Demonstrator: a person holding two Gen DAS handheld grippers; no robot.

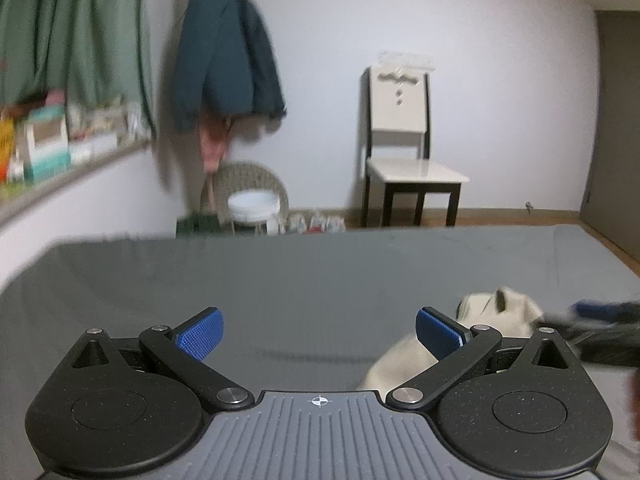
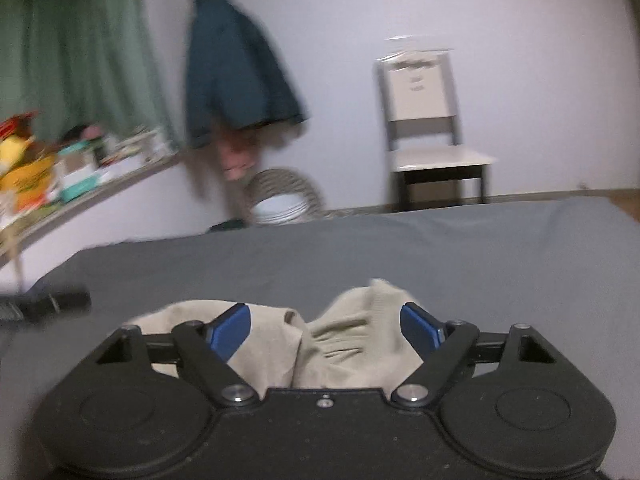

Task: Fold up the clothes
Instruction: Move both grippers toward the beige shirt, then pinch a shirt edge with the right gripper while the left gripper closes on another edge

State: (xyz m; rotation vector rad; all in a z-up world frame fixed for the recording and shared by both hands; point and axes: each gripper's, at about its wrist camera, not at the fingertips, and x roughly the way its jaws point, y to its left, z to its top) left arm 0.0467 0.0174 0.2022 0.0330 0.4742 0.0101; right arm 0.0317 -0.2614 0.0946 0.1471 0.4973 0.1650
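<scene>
A beige garment point(image 2: 348, 344) lies bunched on the grey bed sheet point(image 2: 440, 248). My right gripper point(image 2: 326, 330) stands open over it, its blue pads point(image 2: 230, 330) on either side of the crumpled cloth and not pinching it. In the left wrist view the same garment point(image 1: 508, 312) shows at the right, behind the right finger. My left gripper point(image 1: 320, 338) is open above bare sheet point(image 1: 280, 280) with nothing between its fingers. A blurred blue and black shape at the right edge is the right gripper point(image 1: 600, 316).
Beyond the bed's far edge stand a white chair point(image 1: 404, 160) and a wicker stool point(image 1: 252, 196). A teal jacket point(image 1: 228, 60) hangs on the wall. A shelf of boxes point(image 1: 60, 148) runs under a green curtain point(image 1: 80, 28) at the left.
</scene>
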